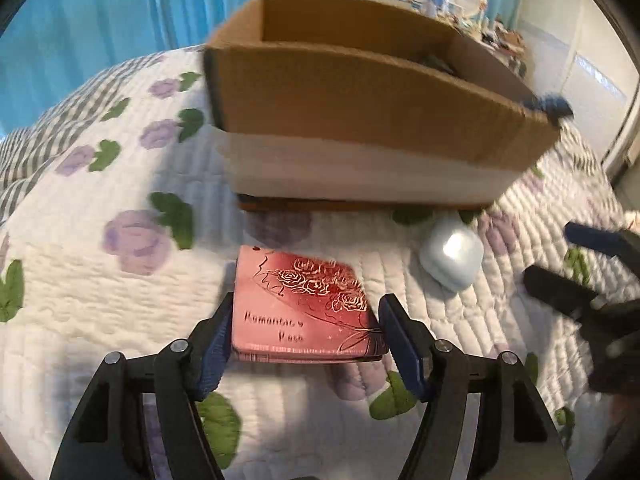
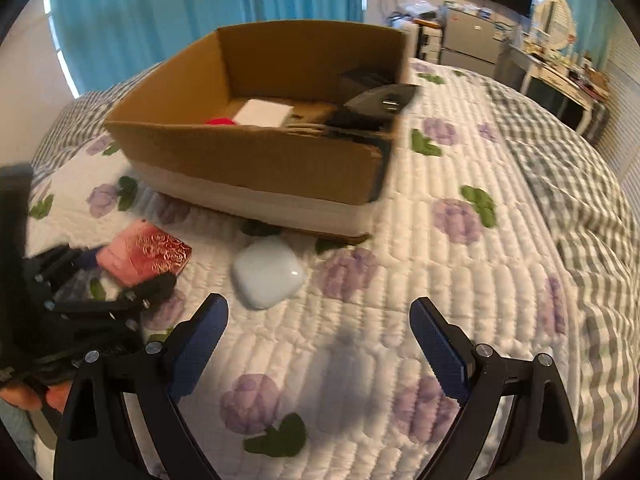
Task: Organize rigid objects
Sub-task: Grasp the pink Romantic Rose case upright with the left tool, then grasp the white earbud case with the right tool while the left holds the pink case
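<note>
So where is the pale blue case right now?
The pale blue case lies on the quilt just in front of the cardboard box, right of the pink tin framed by the left gripper.

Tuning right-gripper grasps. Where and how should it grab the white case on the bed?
Grip the white case across its two flatter long sides, coming from above. It lies flat on the quilt, rounded and smooth, so corners would probably slip. The right gripper is open, just short of it.

We see our left gripper (image 1: 306,320) and right gripper (image 2: 320,332) built alike: matte black angular arms, round silver screws at the joints, dark blue ribbed pads (image 2: 438,350). Perhaps bare fingertips (image 2: 24,396) show orange-pink at the edge.
</note>
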`<move>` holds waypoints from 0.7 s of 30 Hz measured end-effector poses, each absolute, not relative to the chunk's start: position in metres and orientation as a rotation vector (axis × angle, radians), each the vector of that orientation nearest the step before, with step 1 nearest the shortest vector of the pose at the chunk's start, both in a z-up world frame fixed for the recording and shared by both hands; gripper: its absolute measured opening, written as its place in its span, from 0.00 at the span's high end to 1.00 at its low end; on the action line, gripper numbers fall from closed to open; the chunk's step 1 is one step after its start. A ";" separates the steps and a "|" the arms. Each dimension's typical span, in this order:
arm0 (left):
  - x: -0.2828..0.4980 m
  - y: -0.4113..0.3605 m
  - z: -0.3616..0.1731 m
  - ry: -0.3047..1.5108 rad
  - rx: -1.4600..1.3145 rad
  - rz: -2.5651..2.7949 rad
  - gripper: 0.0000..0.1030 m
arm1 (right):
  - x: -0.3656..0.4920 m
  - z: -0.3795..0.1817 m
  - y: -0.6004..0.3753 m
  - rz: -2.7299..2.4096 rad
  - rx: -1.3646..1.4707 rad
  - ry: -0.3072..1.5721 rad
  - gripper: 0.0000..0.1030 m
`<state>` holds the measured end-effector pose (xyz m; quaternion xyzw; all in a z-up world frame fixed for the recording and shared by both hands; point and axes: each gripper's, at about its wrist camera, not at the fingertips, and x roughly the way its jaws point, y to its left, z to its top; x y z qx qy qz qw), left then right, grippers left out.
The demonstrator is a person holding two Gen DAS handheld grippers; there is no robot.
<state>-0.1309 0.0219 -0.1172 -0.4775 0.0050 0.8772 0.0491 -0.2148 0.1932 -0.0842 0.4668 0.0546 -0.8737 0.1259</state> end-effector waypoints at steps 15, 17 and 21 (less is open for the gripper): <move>-0.154 0.018 -0.108 -0.060 -1.438 2.609 0.84 | -0.256 -0.135 0.145 -2.394 1.463 0.258 0.45; -0.144 0.025 -0.102 -0.044 -1.410 2.606 0.90 | -0.253 -0.133 0.148 -2.400 1.441 0.244 0.46; -0.139 0.029 -0.092 0.012 -1.374 2.636 0.90 | -0.243 -0.119 0.155 -2.446 1.380 0.216 0.46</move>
